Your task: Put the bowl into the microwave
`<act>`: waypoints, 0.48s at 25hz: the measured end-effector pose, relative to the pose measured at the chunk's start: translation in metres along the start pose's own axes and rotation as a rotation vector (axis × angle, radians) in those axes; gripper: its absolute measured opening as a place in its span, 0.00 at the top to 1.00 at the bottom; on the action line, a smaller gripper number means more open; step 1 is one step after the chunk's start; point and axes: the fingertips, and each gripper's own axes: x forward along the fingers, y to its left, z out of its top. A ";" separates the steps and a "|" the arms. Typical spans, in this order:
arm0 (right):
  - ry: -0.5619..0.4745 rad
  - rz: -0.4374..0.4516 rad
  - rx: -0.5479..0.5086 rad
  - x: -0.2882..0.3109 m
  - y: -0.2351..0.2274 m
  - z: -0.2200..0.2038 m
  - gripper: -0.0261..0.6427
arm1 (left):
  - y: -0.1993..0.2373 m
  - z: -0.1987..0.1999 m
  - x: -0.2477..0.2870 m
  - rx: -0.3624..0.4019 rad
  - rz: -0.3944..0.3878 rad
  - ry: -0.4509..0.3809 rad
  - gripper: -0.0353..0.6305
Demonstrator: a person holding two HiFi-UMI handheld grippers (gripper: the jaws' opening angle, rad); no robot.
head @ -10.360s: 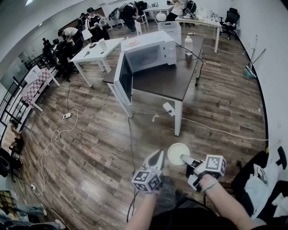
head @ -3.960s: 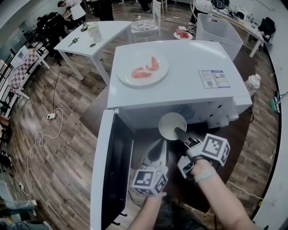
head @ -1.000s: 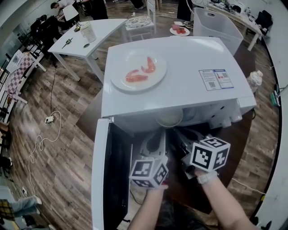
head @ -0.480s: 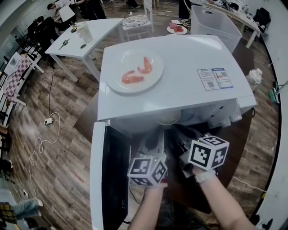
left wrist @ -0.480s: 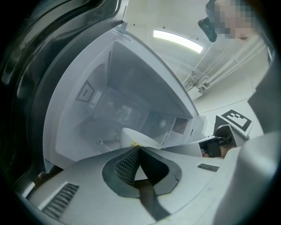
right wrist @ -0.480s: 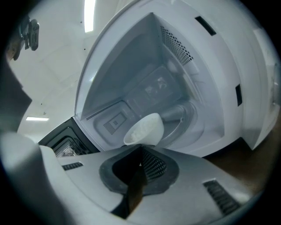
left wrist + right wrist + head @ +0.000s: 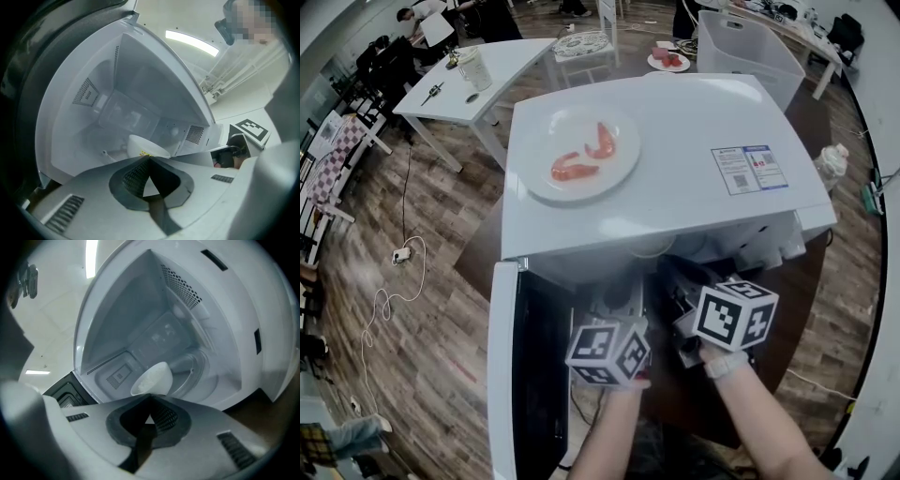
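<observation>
Person is standing at the open microwave (image 7: 675, 159), which is sitting on a dark table (image 7: 814, 272), with its door (image 7: 501, 375) hanging open to the person's left. Right gripper (image 7: 150, 398) is pinching the rim of the white bowl (image 7: 152, 377), jaws squeezed nearly together on it. It is holding the bowl tilted inside the cavity, over the glass turntable (image 7: 199, 366); can't tell if the bowl is touching the glass. Left gripper (image 7: 149, 159) is reaching into the opening just beside the right one, jaws closed tip to tip with nothing between them. The bowl is sitting just beyond its tips. From above, only a sliver of the bowl's rim is showing under the microwave's front edge. A white plate (image 7: 574, 124) carrying two red food pieces (image 7: 566, 170) is lying on top of the microwave, left of a label sticker (image 7: 750, 170). A clear bin (image 7: 741, 47) is standing behind the microwave. A bottle (image 7: 831, 167) is standing on the dark table at the right. A white table (image 7: 502, 61) with small items is standing well apart at the back left.
</observation>
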 end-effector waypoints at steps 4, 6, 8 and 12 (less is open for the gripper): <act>-0.013 -0.007 0.021 0.003 -0.003 0.003 0.95 | 0.001 0.001 0.004 0.000 0.000 0.004 0.93; -0.018 -0.006 0.030 0.005 -0.003 0.005 0.95 | 0.002 0.003 0.006 0.000 0.000 0.006 0.93; -0.021 -0.005 0.035 0.006 -0.003 0.007 0.95 | 0.003 0.004 0.007 0.000 0.000 0.010 0.93; -0.025 -0.011 0.040 0.008 -0.005 0.010 0.95 | 0.003 0.005 0.009 0.002 0.000 0.016 0.93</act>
